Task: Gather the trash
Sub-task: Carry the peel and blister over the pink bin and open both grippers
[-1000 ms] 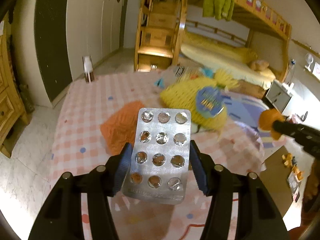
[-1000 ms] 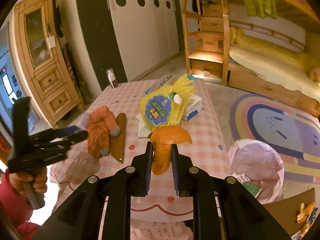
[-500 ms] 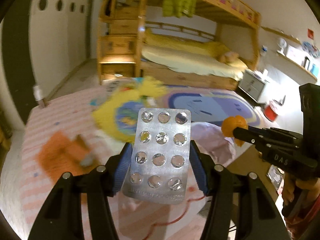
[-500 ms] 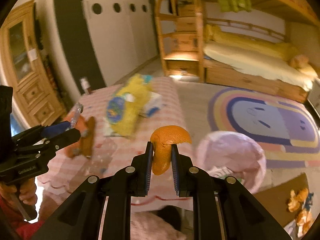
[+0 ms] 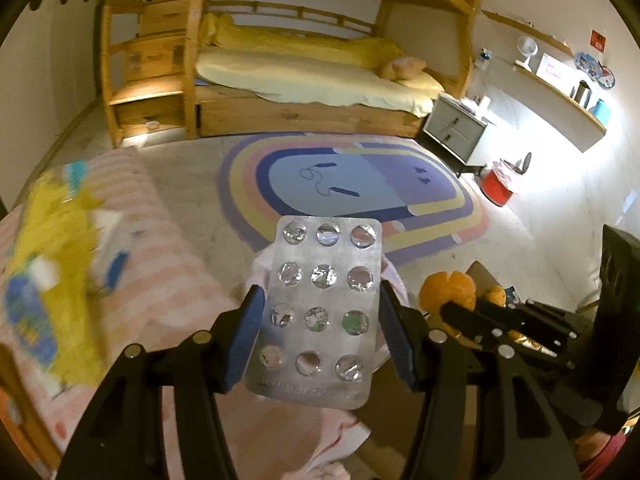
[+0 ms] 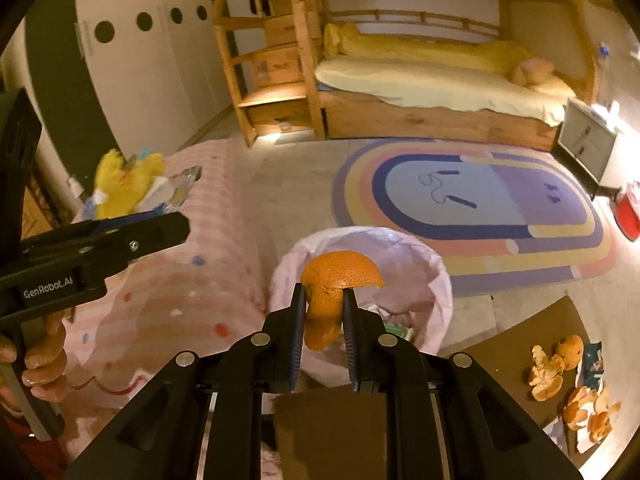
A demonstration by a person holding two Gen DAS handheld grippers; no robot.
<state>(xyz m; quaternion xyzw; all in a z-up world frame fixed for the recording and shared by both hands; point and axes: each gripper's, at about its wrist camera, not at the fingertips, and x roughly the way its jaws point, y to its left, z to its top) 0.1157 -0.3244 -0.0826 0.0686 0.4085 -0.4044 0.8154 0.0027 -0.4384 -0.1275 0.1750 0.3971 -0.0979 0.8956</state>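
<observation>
A silver blister pack point(image 5: 322, 312) with emptied pockets stands upright between the blue pads of my left gripper point(image 5: 320, 332), which is shut on its two long edges. My right gripper point(image 6: 323, 312) is shut on a curved piece of orange peel point(image 6: 332, 288). Both hang over the floor just off the table's edge. Below the peel is a bin lined with a pale pink bag point(image 6: 416, 264), some scraps inside. In the left wrist view the right gripper point(image 5: 472, 312) with its peel point(image 5: 448, 288) shows at right; the bag point(image 5: 394, 280) is mostly hidden behind the pack.
The table with a pink checked cloth point(image 6: 192, 280) lies to the left, carrying a yellow duster point(image 6: 120, 180) and packaging. More orange peel point(image 6: 560, 376) lies on brown cardboard point(image 6: 520, 332) at lower right. A rainbow rug point(image 6: 480, 208) and a wooden bunk bed point(image 6: 420, 92) lie beyond.
Both grippers have swung right, away from the table and out over the floor. The pink-lined bin now sits right under the peel. Neither grip has altered.
</observation>
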